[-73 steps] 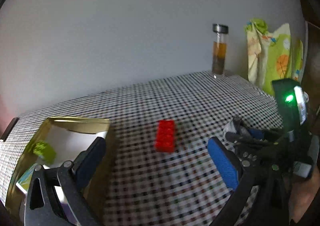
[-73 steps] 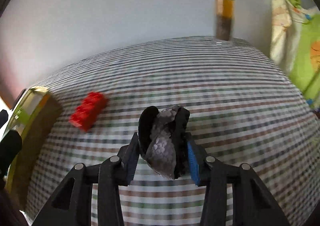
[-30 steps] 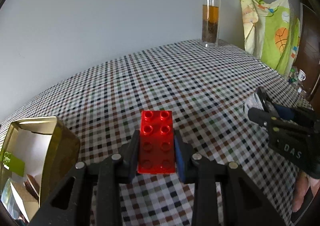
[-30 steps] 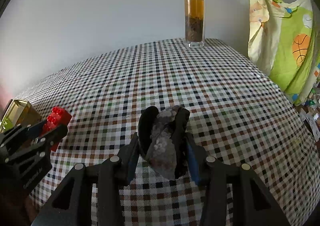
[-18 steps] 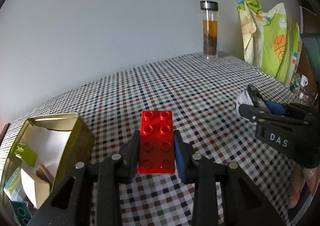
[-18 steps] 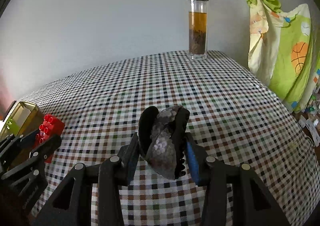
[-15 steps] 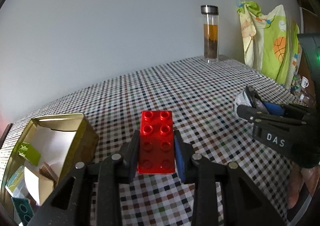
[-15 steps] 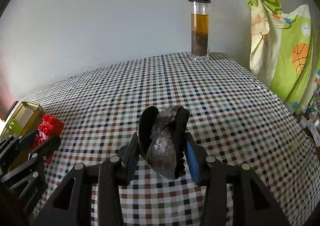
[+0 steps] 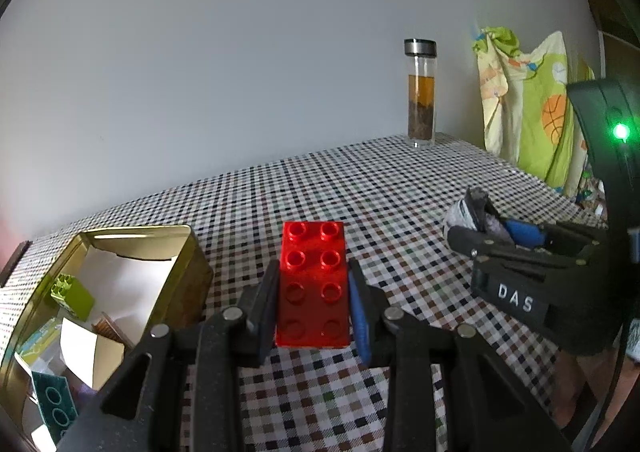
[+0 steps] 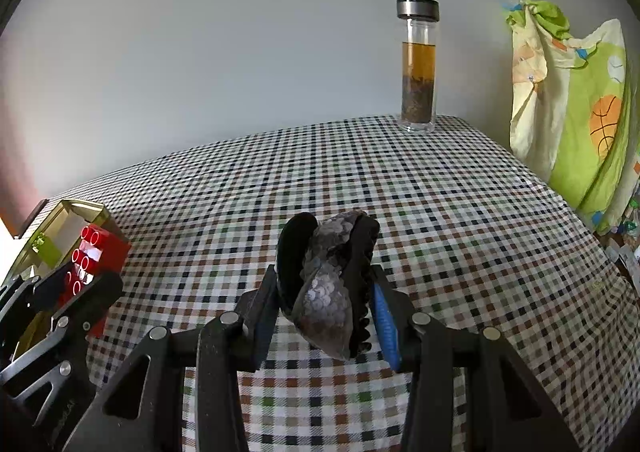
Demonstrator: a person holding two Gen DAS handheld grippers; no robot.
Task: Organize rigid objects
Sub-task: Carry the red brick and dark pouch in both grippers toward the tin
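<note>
The left gripper (image 9: 314, 294) is closed on the red brick (image 9: 312, 284), held above the checked tablecloth (image 9: 400, 188). The brick's long axis runs forward along the fingers, studs facing up. The right gripper (image 10: 326, 298) clamps a grey hair claw clip (image 10: 330, 288), long axis also pointing forward. The gold tin (image 9: 192, 248) stands just left of the brick.

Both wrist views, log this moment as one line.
left tool: shut on red brick | right tool: shut on hair clip | gold tin: open
</note>
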